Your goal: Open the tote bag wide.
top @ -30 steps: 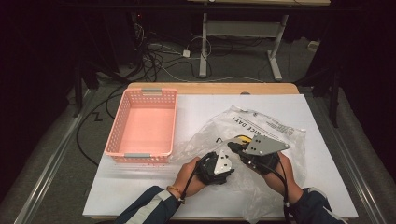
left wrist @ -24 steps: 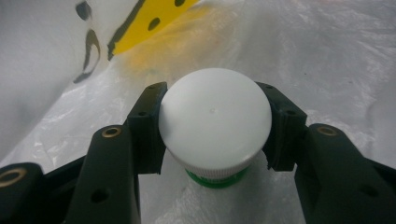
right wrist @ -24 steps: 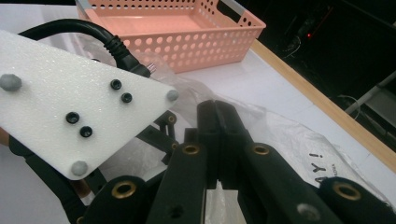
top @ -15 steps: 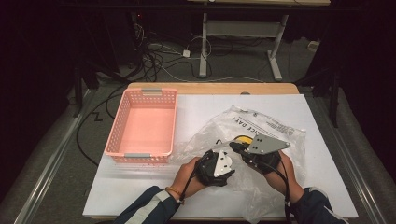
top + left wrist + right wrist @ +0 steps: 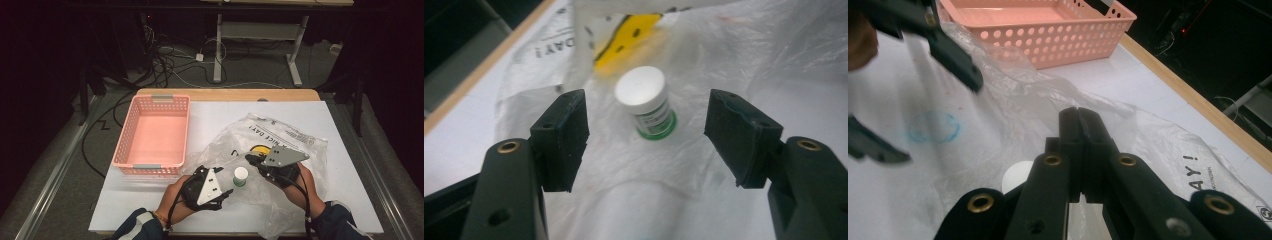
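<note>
Black left gripper [image 5: 226, 191] and right gripper [image 5: 248, 158] bear grey three-cornered plates, brass rivets, black cables; dark sleeves, white-striped at seven o'clock.

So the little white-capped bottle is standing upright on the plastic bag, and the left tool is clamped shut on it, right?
Not quite. The bottle does stand upright on the plastic bag, but the left tool is open. Its jaws have just been opening and stand apart, short of the bottle and clear of it. The left gripper view shows this.
</note>
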`<act>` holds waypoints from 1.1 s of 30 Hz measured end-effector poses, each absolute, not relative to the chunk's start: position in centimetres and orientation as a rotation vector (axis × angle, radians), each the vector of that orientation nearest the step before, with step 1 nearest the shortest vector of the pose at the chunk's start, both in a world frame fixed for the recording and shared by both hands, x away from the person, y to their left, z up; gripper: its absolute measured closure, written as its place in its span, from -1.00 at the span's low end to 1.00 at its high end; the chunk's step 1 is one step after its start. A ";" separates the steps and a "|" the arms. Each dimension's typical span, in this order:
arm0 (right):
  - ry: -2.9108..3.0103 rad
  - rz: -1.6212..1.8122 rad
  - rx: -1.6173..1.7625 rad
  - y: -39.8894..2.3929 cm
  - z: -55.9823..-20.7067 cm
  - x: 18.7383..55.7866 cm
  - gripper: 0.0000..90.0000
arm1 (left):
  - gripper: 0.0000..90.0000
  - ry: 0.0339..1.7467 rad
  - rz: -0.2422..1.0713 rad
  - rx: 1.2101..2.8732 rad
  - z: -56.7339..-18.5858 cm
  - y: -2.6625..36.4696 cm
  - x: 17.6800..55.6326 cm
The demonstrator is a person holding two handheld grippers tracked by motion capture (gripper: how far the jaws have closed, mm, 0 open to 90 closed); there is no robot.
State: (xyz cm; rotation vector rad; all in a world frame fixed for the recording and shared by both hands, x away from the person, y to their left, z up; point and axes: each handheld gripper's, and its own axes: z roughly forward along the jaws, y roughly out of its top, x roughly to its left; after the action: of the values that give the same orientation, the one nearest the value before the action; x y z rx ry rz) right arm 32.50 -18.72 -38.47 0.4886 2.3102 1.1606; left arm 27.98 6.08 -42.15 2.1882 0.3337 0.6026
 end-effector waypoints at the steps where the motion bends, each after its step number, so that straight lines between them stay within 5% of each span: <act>1: 2.314 1.160 0.488 -18.7 -38.5 32.5 1.00 | -0.27 0.351 0.596 2.166 -41.9 6.7 27.9; 11: 2.328 1.147 0.480 -18.6 -38.8 32.4 1.00 | -0.27 0.516 0.681 2.094 -41.7 11.5 27.8; 21: 2.348 1.146 0.462 -18.9 -38.7 32.1 1.00 | -0.27 0.565 0.685 2.195 -43.2 11.6 29.6; 33: 2.339 1.154 0.452 -19.1 -38.3 31.7 1.00 | 0.42 0.611 0.697 2.250 -43.8 11.8 30.4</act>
State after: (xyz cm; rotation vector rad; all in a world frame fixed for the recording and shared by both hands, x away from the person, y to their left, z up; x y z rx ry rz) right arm 31.72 -19.05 -38.27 0.4519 2.3390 1.1541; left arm 30.36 11.75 -43.76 2.2496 0.6106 0.6966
